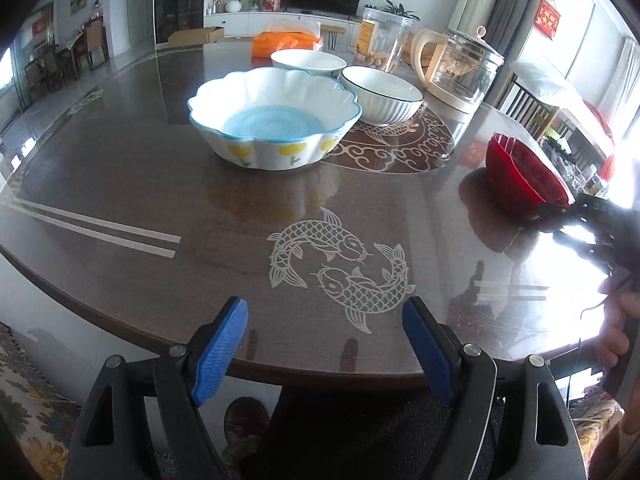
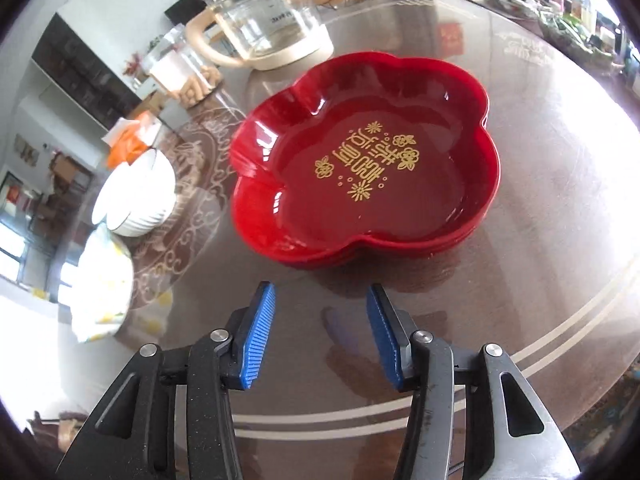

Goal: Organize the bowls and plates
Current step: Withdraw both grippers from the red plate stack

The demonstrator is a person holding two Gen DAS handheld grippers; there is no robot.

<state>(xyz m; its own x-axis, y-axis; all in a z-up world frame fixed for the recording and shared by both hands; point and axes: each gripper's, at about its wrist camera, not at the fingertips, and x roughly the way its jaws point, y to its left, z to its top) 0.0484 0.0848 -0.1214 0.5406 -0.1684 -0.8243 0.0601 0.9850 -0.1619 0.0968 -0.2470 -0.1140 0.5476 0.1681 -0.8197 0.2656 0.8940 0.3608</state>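
A stack of red flower-shaped plates [image 2: 360, 168] with gold writing lies on the round brown table [image 2: 540, 240]; it also shows at the right in the left wrist view [image 1: 520, 172]. My right gripper [image 2: 320, 300] is open and empty, just short of the stack's near rim. A scalloped white bowl with a blue bottom and yellow flowers [image 1: 274, 118] stands mid-table, with two white bowls [image 1: 382, 94] [image 1: 308, 62] behind it. My left gripper [image 1: 324, 316] is open and empty, over the table's near edge, well short of the bowls.
A glass kettle with a cream handle [image 1: 460, 68] and a clear jar of snacks [image 1: 382, 42] stand at the back right. An orange bag [image 1: 286, 42] lies at the far edge. Chairs stand beyond the table at right [image 1: 532, 108].
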